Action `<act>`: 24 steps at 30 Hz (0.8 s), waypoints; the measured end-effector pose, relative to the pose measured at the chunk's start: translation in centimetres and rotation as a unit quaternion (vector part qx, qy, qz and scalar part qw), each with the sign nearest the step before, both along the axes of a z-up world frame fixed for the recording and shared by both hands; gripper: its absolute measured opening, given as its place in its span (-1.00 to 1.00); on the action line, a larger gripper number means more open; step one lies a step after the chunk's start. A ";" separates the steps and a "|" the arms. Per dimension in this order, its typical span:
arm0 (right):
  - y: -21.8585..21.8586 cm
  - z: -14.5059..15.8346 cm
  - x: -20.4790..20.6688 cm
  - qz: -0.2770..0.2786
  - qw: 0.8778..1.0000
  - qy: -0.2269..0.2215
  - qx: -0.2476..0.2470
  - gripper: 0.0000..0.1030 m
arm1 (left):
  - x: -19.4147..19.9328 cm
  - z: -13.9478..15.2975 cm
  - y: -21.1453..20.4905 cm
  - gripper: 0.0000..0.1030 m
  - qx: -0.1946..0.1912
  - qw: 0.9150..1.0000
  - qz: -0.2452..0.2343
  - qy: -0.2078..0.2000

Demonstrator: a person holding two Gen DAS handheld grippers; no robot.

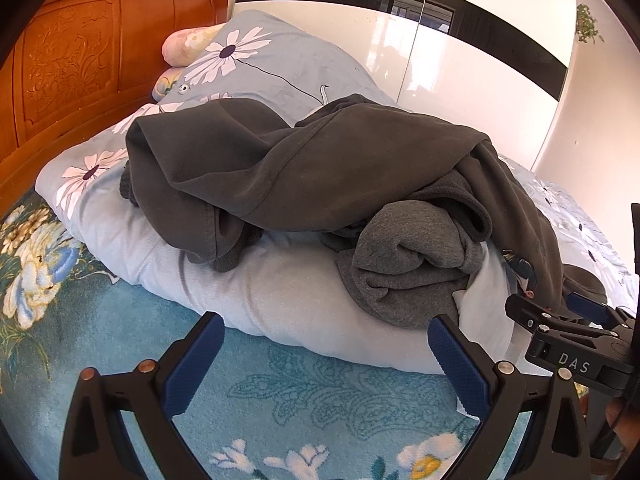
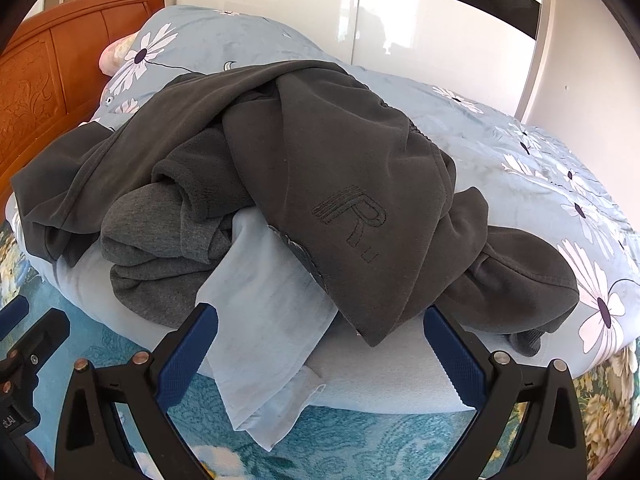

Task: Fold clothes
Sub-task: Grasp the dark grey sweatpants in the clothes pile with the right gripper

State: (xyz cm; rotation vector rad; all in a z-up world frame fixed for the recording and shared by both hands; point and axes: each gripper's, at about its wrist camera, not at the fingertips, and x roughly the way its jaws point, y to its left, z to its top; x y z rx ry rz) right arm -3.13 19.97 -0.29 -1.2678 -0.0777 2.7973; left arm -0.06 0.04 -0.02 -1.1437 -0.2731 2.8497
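Note:
A crumpled dark grey sweatshirt (image 1: 312,168) with a stitched "R" (image 2: 352,216) lies heaped on a folded light blue duvet (image 1: 280,300). A lighter grey garment (image 1: 408,264) is bunched under it; it also shows in the right wrist view (image 2: 148,248). My left gripper (image 1: 326,364) is open and empty, low over the teal bedspread, just short of the duvet's edge. My right gripper (image 2: 320,356) is open and empty, its fingers either side of the sweatshirt's hanging corner and a loose duvet flap (image 2: 268,340). It also shows at the right edge of the left wrist view (image 1: 560,320).
The bed has a teal floral bedspread (image 1: 280,408). An orange carved wooden headboard (image 1: 72,60) stands at the left. Pillows (image 1: 184,46) lie by it. A glossy white wardrobe (image 1: 440,56) stands behind the bed. The daisy-print duvet (image 2: 540,184) spreads to the right.

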 end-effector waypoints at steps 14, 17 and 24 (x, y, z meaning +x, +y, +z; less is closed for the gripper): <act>0.1 -0.4 -0.3 0.004 1.000 -0.012 0.009 0.71 | -0.1 -0.4 0.4 1.00 -0.009 1.000 0.002 -0.011; 0.1 -0.5 -0.4 0.004 1.000 -0.014 0.010 0.70 | 0.0 -0.5 0.4 1.00 -0.009 1.000 0.001 -0.008; 0.2 -0.6 -0.7 -0.001 1.000 -0.017 0.015 0.69 | 0.1 -0.6 0.5 1.00 -0.012 1.000 -0.007 -0.009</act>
